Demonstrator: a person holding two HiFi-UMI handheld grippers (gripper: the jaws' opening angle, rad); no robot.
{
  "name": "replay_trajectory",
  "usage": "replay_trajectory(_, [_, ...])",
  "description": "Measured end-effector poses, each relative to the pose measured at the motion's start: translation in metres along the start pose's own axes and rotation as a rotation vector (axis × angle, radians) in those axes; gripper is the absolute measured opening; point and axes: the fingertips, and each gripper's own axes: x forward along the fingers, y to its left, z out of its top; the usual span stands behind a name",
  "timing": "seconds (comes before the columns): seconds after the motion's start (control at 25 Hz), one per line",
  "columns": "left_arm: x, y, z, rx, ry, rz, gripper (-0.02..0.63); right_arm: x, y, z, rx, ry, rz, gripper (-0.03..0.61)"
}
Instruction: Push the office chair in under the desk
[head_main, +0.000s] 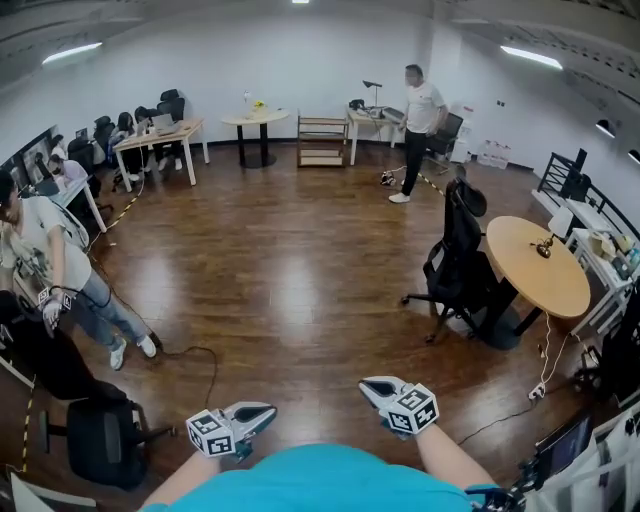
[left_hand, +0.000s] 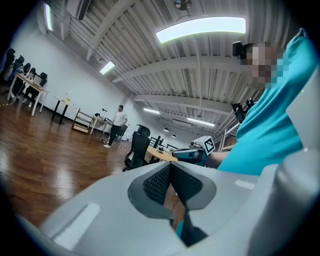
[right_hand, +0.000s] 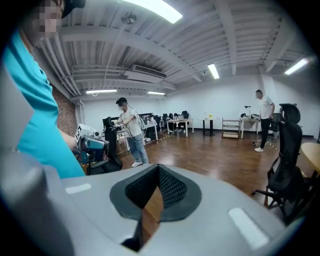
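- bright, even light from the long white ceiling strip lights (left_hand: 200, 27)
- pale glare patches on the glossy dark brown wooden floor (head_main: 290, 270)
- strong fisheye bending, with dark corners in both gripper views
- the close grey plastic left claw (left_hand: 170, 165) looks soft

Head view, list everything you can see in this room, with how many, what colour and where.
office chair: one, black, right, beside the round desk
round desk: one, light wood, right
second chair: one, black, lower left
small round table: one, pale, far centre
low shelf: one, wooden, far centre
standing person: one, white shirt, far right
leaning person: one, pale top, left edge
floor: dark brown wood
left hand-held gripper: grey, bottom, shut, empty
right hand-held gripper: grey, bottom, shut, empty
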Motion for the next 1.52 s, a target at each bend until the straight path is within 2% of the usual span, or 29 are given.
replay_trajectory(0.24, [-0.002, -0.056, -0.001, -0.013, -0.058, 0.007, 0.0, -0.056, 0.029, 0.015, -0.029, -0.011, -0.006, 0.0])
replay_trajectory(0.44, [0.013, -0.142, -0.01, 0.021, -0.02, 0.001, 0.0, -0.138, 0.064, 0.014, -0.055, -0.055, 0.0, 0.0])
replay_trajectory(0.6, [0.045, -0.209, -0.045, -0.001, -0.024, 0.027, 0.0, -0.215, 0.079, -0.029, -0.078, -0.052, 0.009, 0.0])
replay_trajectory(0.76, [0.101, -0.27, -0.093, -0.02, 0.016, -0.005, 0.0, -0.274, 0.067, -0.084, -0.014, -0.068, 0.024, 0.0])
replay_trajectory(0.92, [0.119, -0.314, -0.094, 0.001, 0.04, -0.02, 0.0, -0.298, 0.084, -0.101, 0.014, -0.07, 0.078, 0.0])
replay_trajectory(1.04, [0.102, -0.333, -0.079, 0.016, 0.025, -0.002, 0.0, -0.304, 0.112, -0.097, 0.002, -0.068, 0.113, 0.0])
replay_trajectory(1.2, [0.053, -0.348, -0.067, 0.051, 0.006, 0.015, 0.0, -0.306, 0.156, -0.08, -0.007, -0.094, 0.117, 0.0])
replay_trajectory(1.32, [0.003, -0.349, -0.063, 0.027, -0.018, 0.022, 0.0, -0.292, 0.196, -0.07, 0.051, -0.124, 0.101, 0.0])
replay_trajectory(1.52, [-0.079, -0.342, -0.074, 0.022, -0.036, 0.03, 0.0, -0.255, 0.258, -0.083, 0.101, -0.134, 0.096, 0.0])
